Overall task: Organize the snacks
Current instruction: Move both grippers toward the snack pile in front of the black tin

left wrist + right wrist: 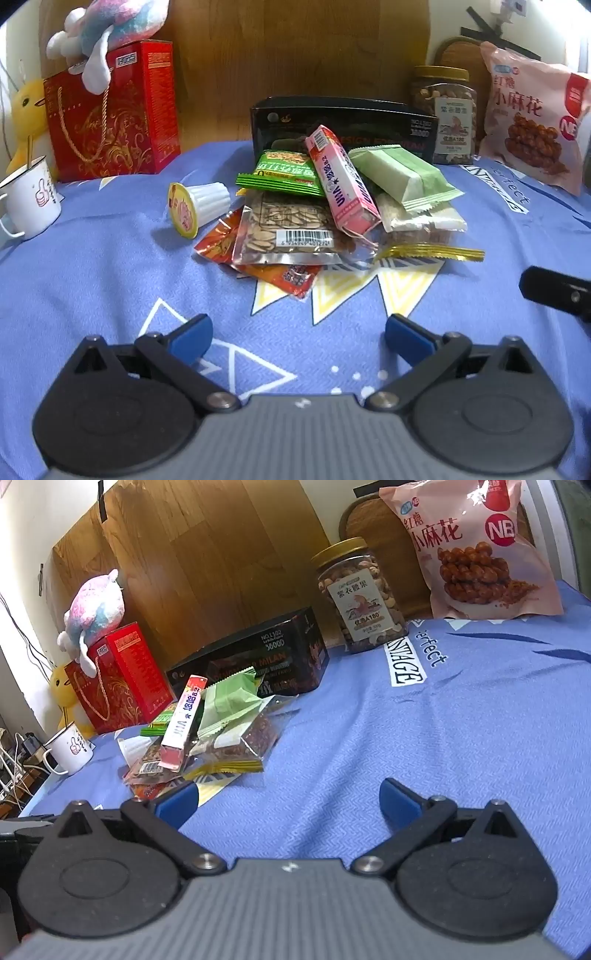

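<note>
Snacks (325,206) lie ahead of left tool (299,338) (spread).

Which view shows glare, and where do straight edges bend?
Right wrist view: glare whitens the top of the pink snack bag. Left wrist view: the fisheye bows the black box and blue cloth near the edges; corners go dark.

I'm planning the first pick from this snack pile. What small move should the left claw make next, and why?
Probably ease the open left claw forward toward the pink rectangular candy box. It lies on top of the pile, leaning over the green packet and the clear seed packet, so lifting it first should disturb the others least.
</note>
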The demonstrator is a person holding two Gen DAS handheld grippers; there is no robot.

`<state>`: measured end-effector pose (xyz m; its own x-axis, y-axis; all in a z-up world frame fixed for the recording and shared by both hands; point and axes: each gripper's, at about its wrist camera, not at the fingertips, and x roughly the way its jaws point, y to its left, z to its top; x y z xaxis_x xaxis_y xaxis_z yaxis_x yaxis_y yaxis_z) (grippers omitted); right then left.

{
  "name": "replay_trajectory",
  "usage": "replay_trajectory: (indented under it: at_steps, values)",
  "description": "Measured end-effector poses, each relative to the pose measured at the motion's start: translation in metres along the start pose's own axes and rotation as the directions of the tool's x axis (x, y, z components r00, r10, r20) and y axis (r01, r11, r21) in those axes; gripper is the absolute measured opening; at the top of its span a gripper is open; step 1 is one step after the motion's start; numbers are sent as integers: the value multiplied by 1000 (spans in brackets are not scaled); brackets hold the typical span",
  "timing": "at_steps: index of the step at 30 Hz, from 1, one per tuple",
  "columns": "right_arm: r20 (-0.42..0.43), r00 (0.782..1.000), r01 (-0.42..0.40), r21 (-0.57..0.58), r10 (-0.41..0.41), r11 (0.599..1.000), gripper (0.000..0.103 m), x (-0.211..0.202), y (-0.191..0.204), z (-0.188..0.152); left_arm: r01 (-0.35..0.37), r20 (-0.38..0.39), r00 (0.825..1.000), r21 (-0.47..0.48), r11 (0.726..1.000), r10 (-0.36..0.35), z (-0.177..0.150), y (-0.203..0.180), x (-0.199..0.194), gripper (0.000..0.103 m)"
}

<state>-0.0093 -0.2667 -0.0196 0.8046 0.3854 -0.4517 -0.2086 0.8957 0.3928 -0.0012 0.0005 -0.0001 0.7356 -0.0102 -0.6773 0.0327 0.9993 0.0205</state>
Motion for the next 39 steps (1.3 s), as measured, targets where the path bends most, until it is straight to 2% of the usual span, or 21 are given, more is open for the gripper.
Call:
replay_trajectory:
  at_steps: [3, 5, 9, 11, 12, 13, 16, 18, 20, 21, 24, 27, 28, 30, 32, 34, 37, 39]
  values:
    - [-2, 1000, 1, 2, -1, 1000, 103, 0, 0, -1, 31, 40, 999, 46, 998, -33, -8, 1, -8, 103]
    - [-4, 1000, 2, -1, -2, 1000, 103, 0, 1, 0, 59, 32, 998, 73, 996, -61, -10, 3, -15, 103]
    - [-4, 1000, 19, -16, -19, 1000, 103, -1, 3, 0, 70, 14, 997, 33, 997, -71, -8, 25, -19, 103]
    - [12, 999, 31, -34, -31, 999, 90, -5, 5, -1, 50, 65, 997, 16, 999, -51, -12, 43, -25, 103]
    - [25, 999, 31, -50, -30, 998, 70, -7, 7, -1, 25, 103, 994, 15, 1000, -26, -12, 50, -29, 103]
    - [37, 999, 21, -67, -19, 998, 59, -10, 11, -2, 5, 133, 991, 19, 1000, -8, -12, 56, -31, 102]
    - [24, 993, -110, -64, 111, 992, 53, -8, 27, 8, -46, 215, 976, 26, 999, 40, -9, 73, -37, 95]
    - [15, 982, -184, -124, 187, 975, 50, -1, 49, 20, -69, 248, 967, 14, 998, 63, -9, 83, -36, 94]
    - [-3, 982, -185, -199, 188, 962, 50, 13, 73, 31, -42, 242, 969, -5, 999, 42, -10, 88, -31, 93]
    - [-18, 983, -183, -221, 184, 958, 50, 22, 84, 36, -26, 225, 974, -19, 999, 30, -9, 92, -28, 89]
    - [-84, 977, -208, -226, 194, 952, 47, 62, 101, 49, -17, 248, 968, -32, 999, 24, -16, 98, -30, 88]
    - [-158, 980, -157, -210, 125, 965, 46, 102, 105, 50, 7, 247, 969, -28, 1000, 0, -16, 100, -28, 88]
    - [-182, 977, -145, -197, 109, 970, 33, 112, 103, 48, 13, 244, 970, -34, 999, -4, -17, 100, -28, 88]
    - [-207, 970, -162, -144, 130, 976, 32, 120, 95, 43, 25, 235, 972, -62, 998, -10, -20, 102, -27, 88]
    - [-203, 965, -196, -125, 168, 973, 32, 108, 93, 42, 41, 225, 974, -86, 995, -21, -20, 106, -26, 88]
    - [-215, 955, -239, -158, 203, 958, 32, 88, 94, 41, 76, 220, 974, -101, 992, -53, -19, 109, -27, 88]
    - [-277, 930, -322, -287, 243, 902, 30, 50, 91, 32, 155, 225, 966, -102, 983, -129, -19, 111, -32, 87]
    - [-326, 924, -322, -377, 201, 868, 33, 26, 78, 25, 210, 232, 955, -82, 974, -186, -16, 106, -36, 87]
